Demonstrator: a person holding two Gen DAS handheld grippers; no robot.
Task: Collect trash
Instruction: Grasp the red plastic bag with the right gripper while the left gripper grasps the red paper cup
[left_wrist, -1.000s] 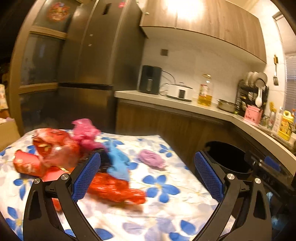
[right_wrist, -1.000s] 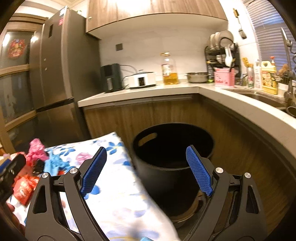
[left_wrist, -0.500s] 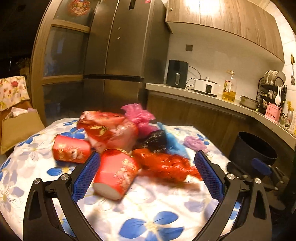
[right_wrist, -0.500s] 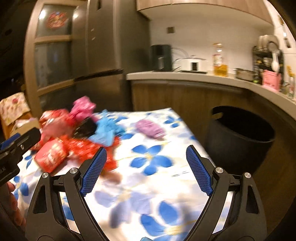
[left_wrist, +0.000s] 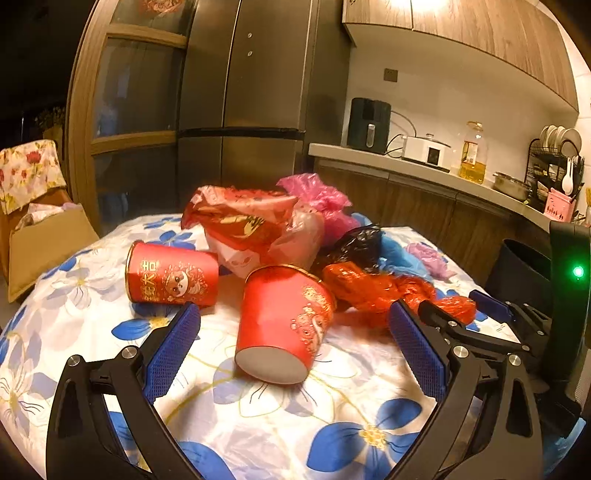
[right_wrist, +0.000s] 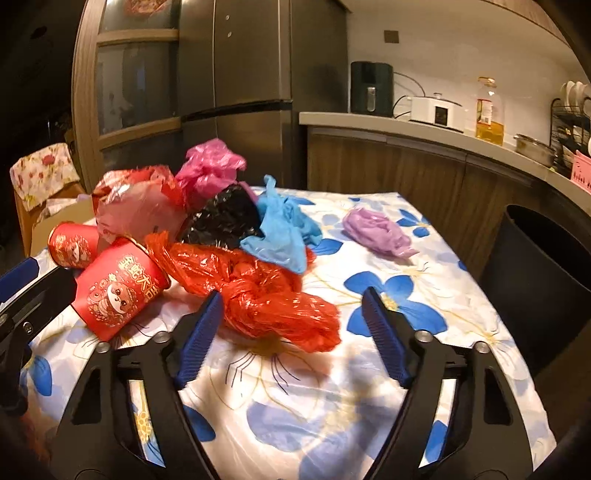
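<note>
Scene: a pile of trash lies on a counter (right_wrist: 424, 332) draped in a blue-flowered cloth, in a dim kitchen, with a dark bin (right_wrist: 543, 266) standing just off the counter's right edge.
Right tool: the right tool (right_wrist: 291, 325) has just been narrowing its jaws, which stand apart around the near end of a crumpled red bag (right_wrist: 258, 295); the pads do not yet press on it.
Left tool: the left tool (left_wrist: 295, 339) stands wide apart over a tipped red cup (left_wrist: 284, 321); nothing is gripped.
Trash: a second red cup (left_wrist: 170, 275) lies on its side to the left; behind them sit a red-and-clear wrapper (left_wrist: 251, 225), a pink bag (right_wrist: 210, 166), a black bag (right_wrist: 225, 218) and a blue bag (right_wrist: 284, 229), while a purple bag (right_wrist: 376, 230) lies apart toward the bin.
Risk, thin grip: the red bag is loose film, so the jaws may catch only a fold and let it slip on the way to the bin.
Risk, tangle: its far end runs under the blue bag and beside the near cup, so a lift could drag neighbours off the counter.
Risk, rolling: both cups lie on their sides and could roll away from a glancing pad.
Risk, crowding: both tools work close together here and could collide.
Risk, cloth: jaws closing low may pinch the cloth along with the bag.
</note>
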